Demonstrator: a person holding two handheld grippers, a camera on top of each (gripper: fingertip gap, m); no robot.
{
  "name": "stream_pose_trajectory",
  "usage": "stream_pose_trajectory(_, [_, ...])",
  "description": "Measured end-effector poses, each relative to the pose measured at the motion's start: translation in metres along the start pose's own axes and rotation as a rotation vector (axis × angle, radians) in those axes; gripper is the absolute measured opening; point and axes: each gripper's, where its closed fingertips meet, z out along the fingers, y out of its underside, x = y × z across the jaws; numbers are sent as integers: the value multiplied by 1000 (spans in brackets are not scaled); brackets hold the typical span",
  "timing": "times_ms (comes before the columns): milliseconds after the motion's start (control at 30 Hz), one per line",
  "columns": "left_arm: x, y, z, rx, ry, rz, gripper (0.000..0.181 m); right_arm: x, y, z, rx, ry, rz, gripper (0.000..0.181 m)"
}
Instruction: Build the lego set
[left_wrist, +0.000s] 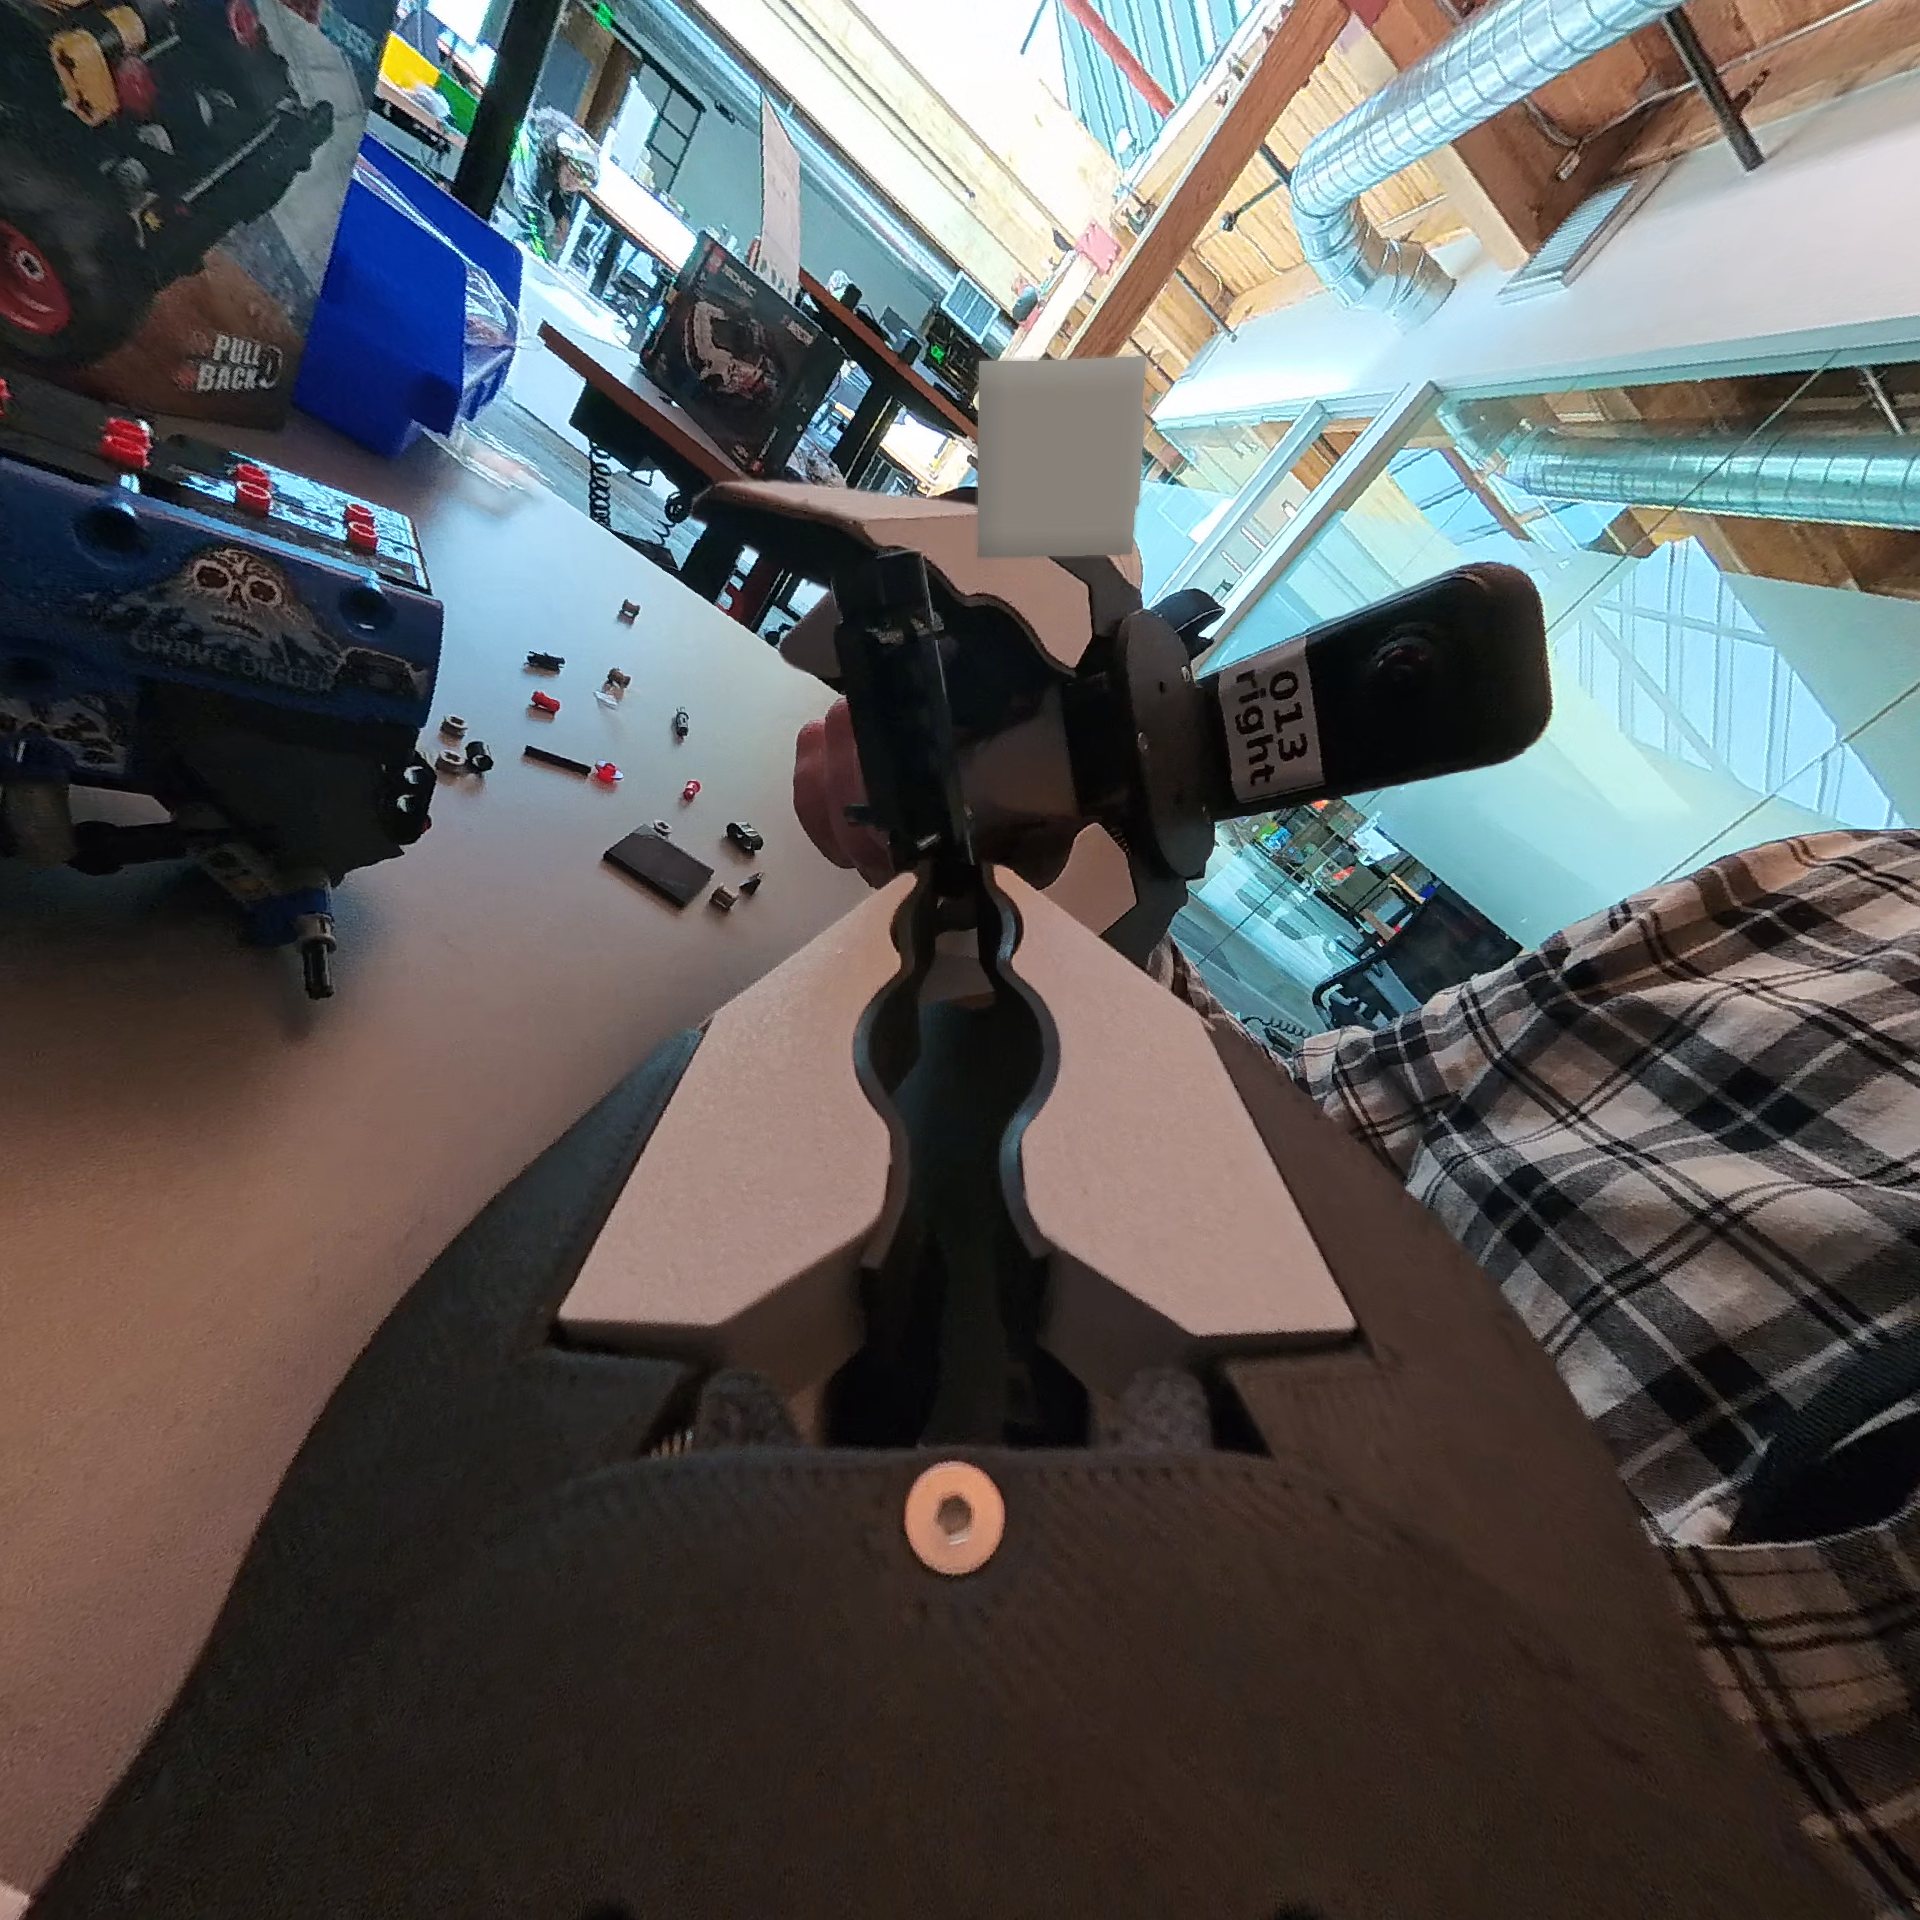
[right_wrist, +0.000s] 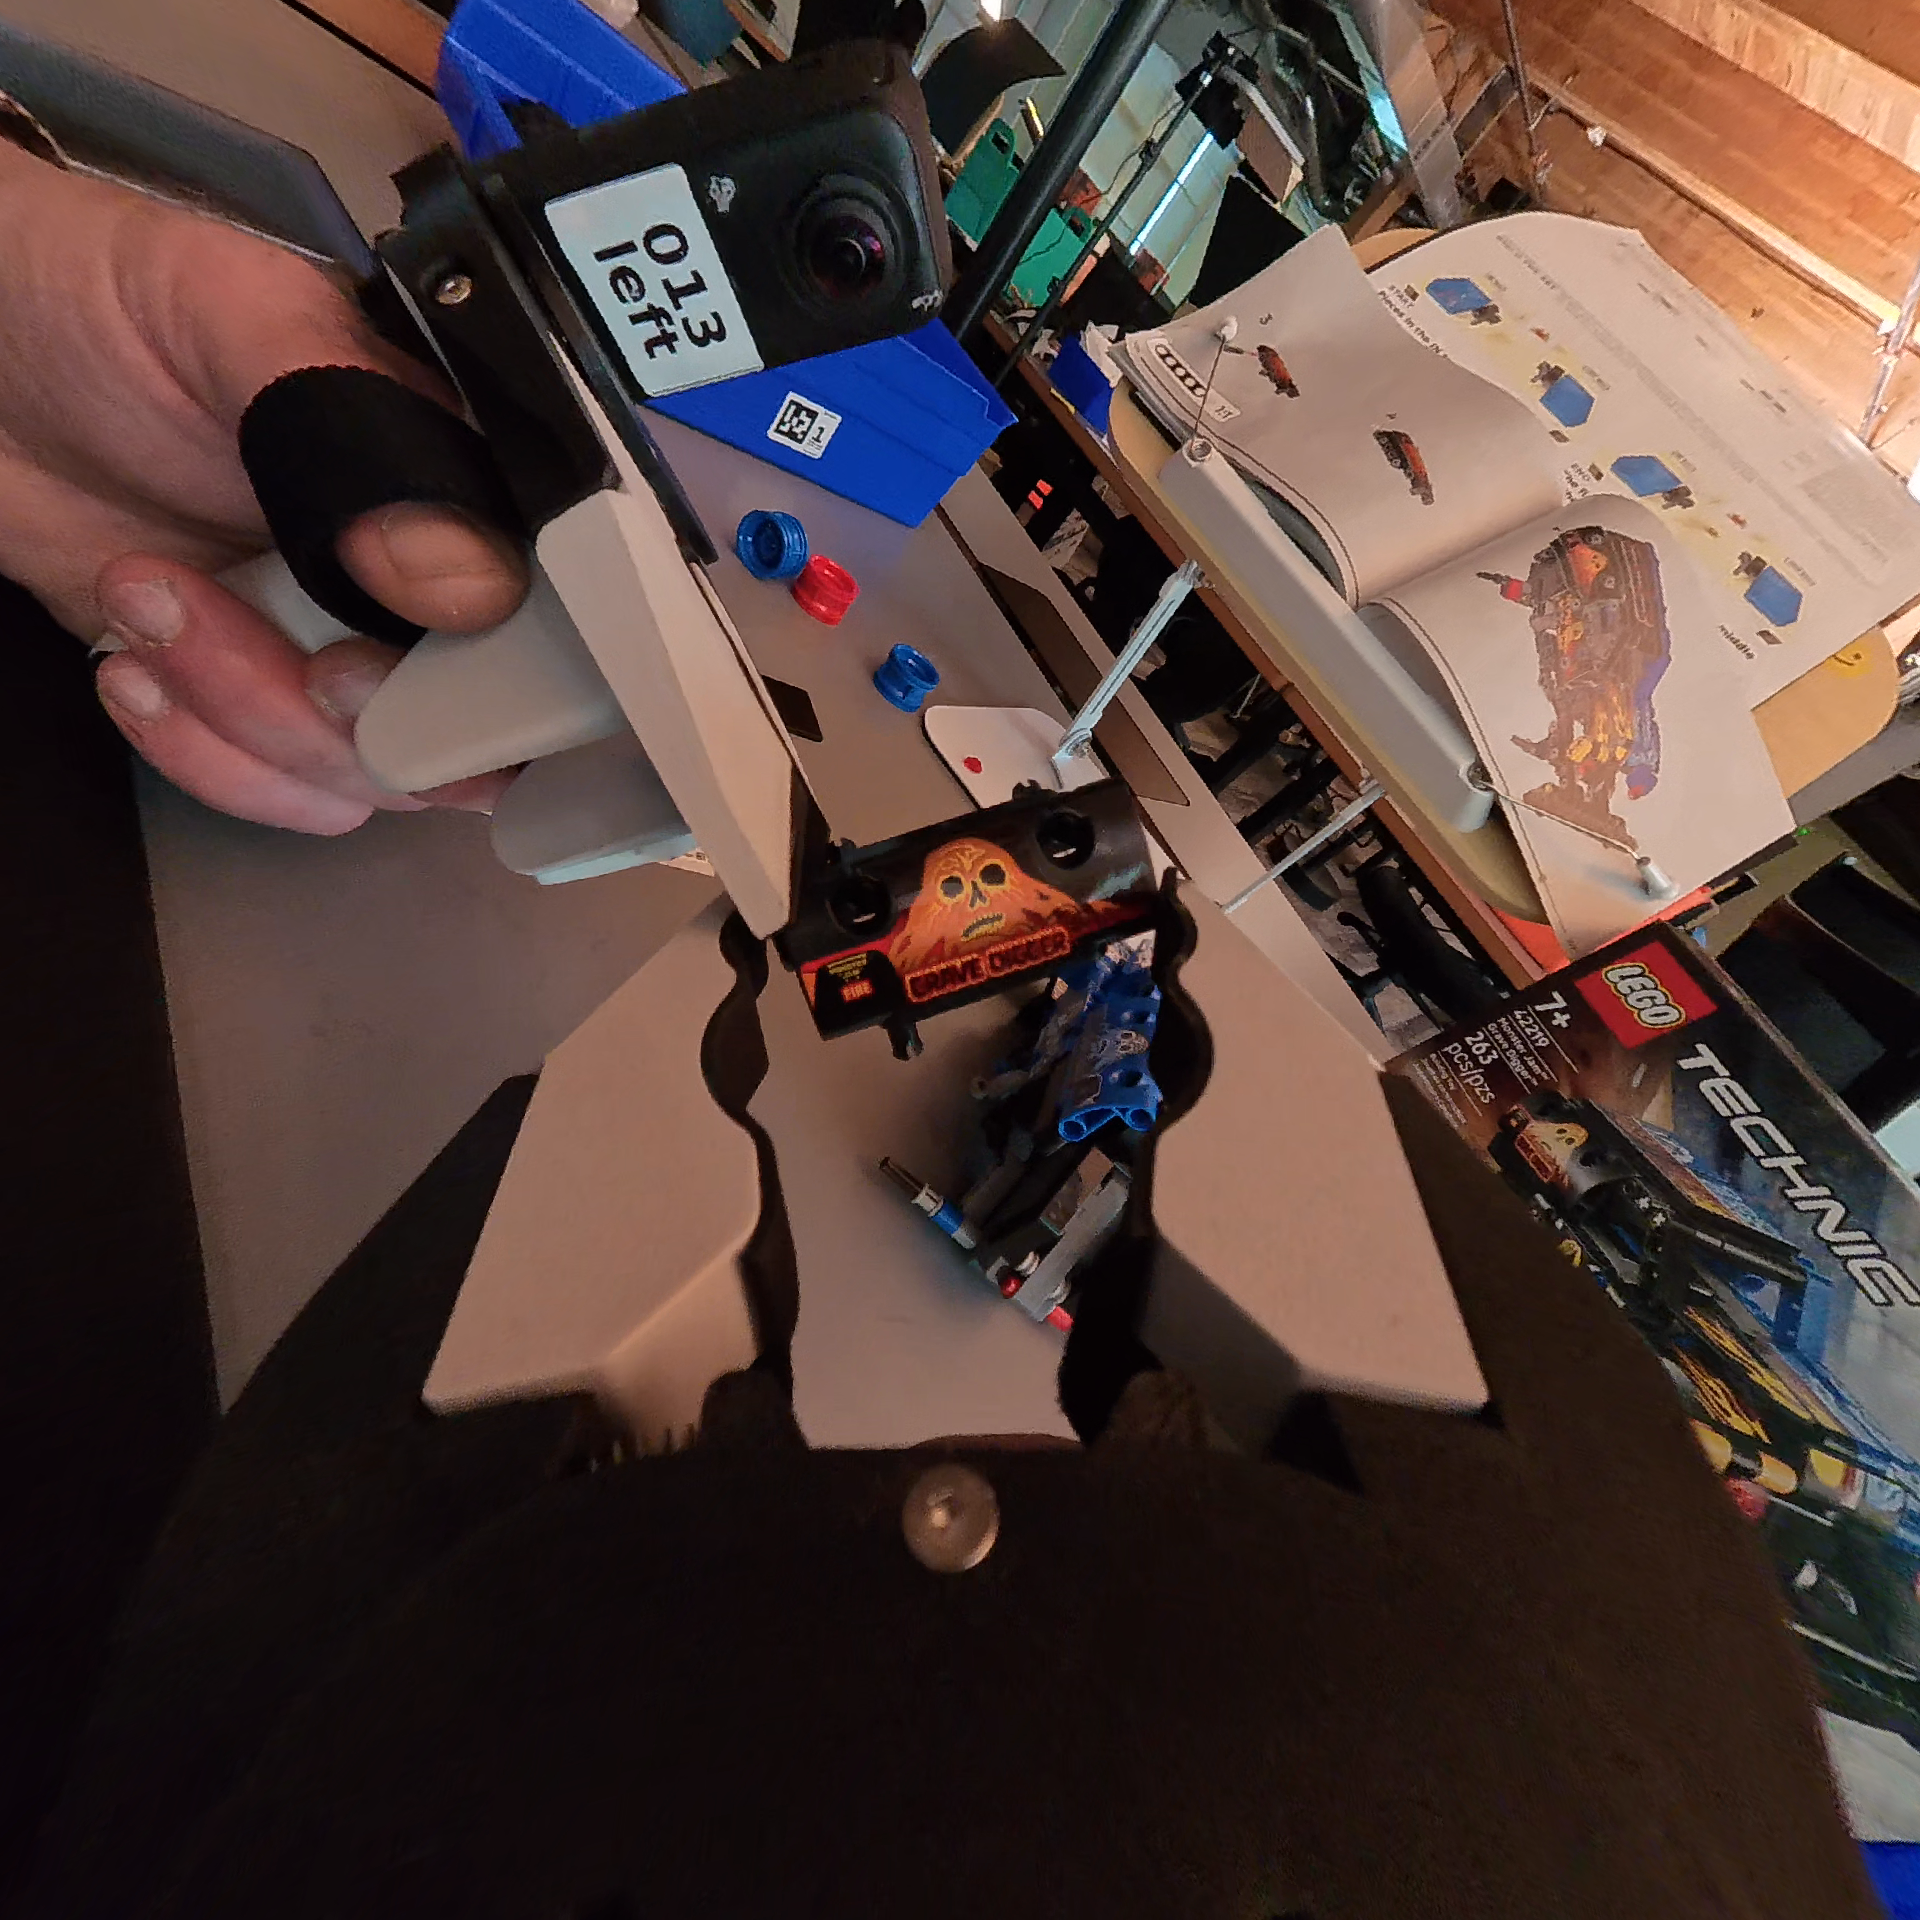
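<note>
My right gripper (right_wrist: 961, 920) is shut on a black panel with an orange skull sticker (right_wrist: 977, 914), held across its fingertips above the table. In the left wrist view the panel (left_wrist: 904, 717) shows edge-on inside that gripper (left_wrist: 914, 748). My left gripper (left_wrist: 951, 899) is nearly closed and pinches the panel's near end. In the right wrist view it (right_wrist: 795, 894) comes in from the upper left. The partly built blue truck (left_wrist: 208, 644) lies on the table, and also shows between my right fingers (right_wrist: 1091, 1091).
Small loose pins and a black plate (left_wrist: 660, 862) lie on the grey table (left_wrist: 208, 1247). Two blue hubs (right_wrist: 771, 540) and a red hub (right_wrist: 826, 589) sit near a blue bin (right_wrist: 852, 416). An instruction booklet (right_wrist: 1558, 499) stands on a holder. The set's box (right_wrist: 1714, 1195) is at the right. Across from one pair of fingers to the other is roughly 4 centimeters. Left tips and right tips are each some 20 centimeters from the black plate (left_wrist: 660, 862).
</note>
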Motion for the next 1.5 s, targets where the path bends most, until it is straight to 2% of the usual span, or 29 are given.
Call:
stream_pose_trajectory(167, [2,2,-5,-27,32,-36,6,-3,-2,-4,25,-30,1,69])
stream_pose_trajectory(333, [-6,2,-15,-53,-7,-49,6,-6,-3,-7,44,-52,-16,60])
stream_pose_trajectory(1500, [-3,10,-11,-82,28,-95,6,-15,4,-3,19,-107,10,64])
